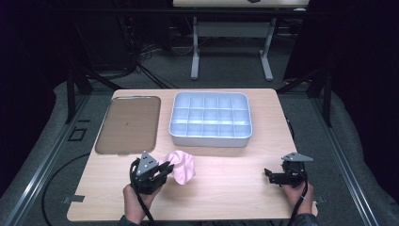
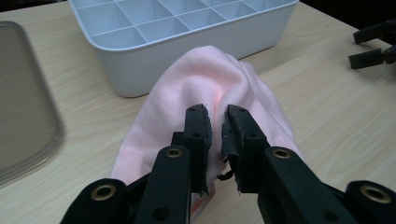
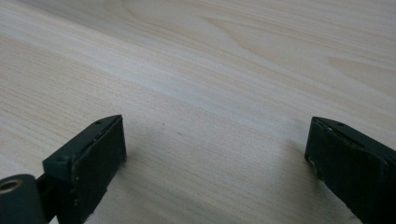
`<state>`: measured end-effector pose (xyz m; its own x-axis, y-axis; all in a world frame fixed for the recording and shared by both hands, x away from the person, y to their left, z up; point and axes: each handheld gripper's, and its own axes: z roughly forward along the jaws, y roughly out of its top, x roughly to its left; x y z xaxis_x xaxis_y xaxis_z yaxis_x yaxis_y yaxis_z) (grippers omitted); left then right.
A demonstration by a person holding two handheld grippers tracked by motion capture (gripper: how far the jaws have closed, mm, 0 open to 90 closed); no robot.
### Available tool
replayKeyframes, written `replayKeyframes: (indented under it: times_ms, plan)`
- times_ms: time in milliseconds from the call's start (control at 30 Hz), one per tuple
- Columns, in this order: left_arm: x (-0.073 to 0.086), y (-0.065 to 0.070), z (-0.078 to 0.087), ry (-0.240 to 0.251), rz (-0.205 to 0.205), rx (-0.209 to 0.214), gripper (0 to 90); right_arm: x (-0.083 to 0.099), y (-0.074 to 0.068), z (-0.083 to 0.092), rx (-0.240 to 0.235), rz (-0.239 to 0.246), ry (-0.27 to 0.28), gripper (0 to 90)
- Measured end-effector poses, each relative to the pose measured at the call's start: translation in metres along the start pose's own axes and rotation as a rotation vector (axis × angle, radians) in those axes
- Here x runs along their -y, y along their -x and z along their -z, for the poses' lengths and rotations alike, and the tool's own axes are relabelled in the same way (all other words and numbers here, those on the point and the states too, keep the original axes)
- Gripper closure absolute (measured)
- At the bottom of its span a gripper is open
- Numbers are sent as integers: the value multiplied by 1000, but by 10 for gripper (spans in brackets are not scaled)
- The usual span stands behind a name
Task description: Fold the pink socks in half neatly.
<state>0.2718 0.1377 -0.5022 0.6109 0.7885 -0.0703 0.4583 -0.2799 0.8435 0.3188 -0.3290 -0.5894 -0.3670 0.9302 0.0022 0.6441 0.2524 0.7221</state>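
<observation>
A pink cloth (image 1: 182,165) lies bunched near the table's front left, just in front of the white divided bin (image 1: 210,118). My left gripper (image 1: 165,167) is shut on the cloth's near edge; in the left gripper view the cloth (image 2: 205,88) rises between the two jaws, which pinch a fold of it, at my left gripper (image 2: 216,122). My right gripper (image 1: 269,174) rests low at the front right, open. In the right gripper view my right gripper (image 3: 215,144) has its jaws wide apart over bare wood, nothing between them.
A flat brown tray (image 1: 128,124) lies at the back left beside the bin. The bin's compartments (image 2: 154,23) look empty. The wooden table (image 1: 235,188) has bare room between the two grippers. Another table's legs stand beyond the far edge.
</observation>
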Motion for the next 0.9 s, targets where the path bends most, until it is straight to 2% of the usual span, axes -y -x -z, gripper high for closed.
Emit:
replayKeyframes:
  times_ms: [100, 200, 233, 367, 433, 533, 733, 900]
  plan:
    - [-3, 10, -12, -11, -13, 27, 785, 0, 0, 0, 0, 0, 0, 45]
    - [-3, 14, -17, -11, -13, 37, 785, 0, 0, 0, 0, 0, 0, 45]
    - [-3, 16, -23, -11, 0, 60, 785, 0, 0, 0, 0, 0, 0, 45]
    - [2, 21, -38, -37, 19, 74, 785, 0, 0, 0, -1, 0, 1, 45]
    - [5, 27, -47, -49, 16, 68, 785, 0, 0, 0, -1, -1, 1, 45]
    - [9, 37, -59, -85, -9, 59, 784, 0, 0, 0, -1, -1, 1, 45]
    - [18, 53, -80, -128, -1, 53, 783, 0, 0, 0, -1, 0, 1, 46]
    - [22, 65, -87, -129, -16, 26, 773, 0, 0, 0, -1, 0, 1, 45]
